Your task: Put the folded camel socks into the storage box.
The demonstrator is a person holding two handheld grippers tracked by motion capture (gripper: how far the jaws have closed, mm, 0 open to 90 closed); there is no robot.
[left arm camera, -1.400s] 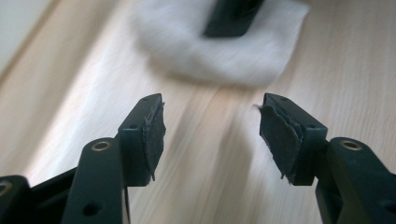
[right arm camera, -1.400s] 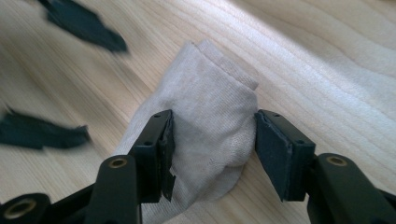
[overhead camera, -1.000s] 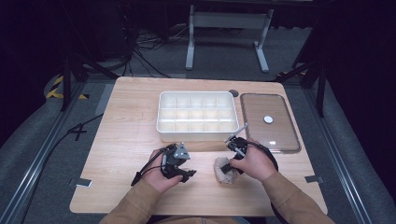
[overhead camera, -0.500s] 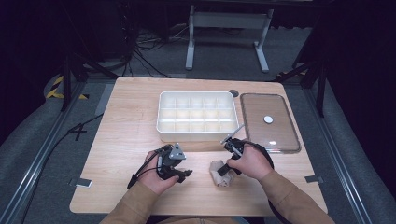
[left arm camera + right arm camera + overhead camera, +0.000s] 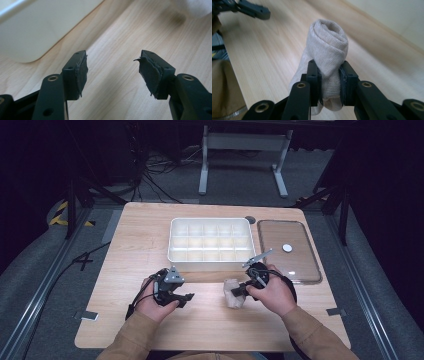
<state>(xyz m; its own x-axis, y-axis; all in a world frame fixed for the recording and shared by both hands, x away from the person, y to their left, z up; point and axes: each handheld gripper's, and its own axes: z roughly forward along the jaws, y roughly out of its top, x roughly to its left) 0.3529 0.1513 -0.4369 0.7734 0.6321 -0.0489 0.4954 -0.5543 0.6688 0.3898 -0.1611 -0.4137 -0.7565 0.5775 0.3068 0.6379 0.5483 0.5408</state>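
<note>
The rolled beige sock (image 5: 328, 37) sits pinched between the right gripper (image 5: 329, 85) fingers, which have just been closing on it, near the white compartment tray (image 5: 210, 265) on the surface (image 5: 140, 230). The left gripper (image 5: 112, 72) fingers gape wide, holding nothing.

I can read no text, label, brand, number or sign on anything in front of me: none on the bench (image 5: 140, 230), none on the tray (image 5: 172, 242), none on my tongs.

Tan sleeves (image 5: 131, 338), black jaws (brass-coloured rivets), trailing black cables.
</note>
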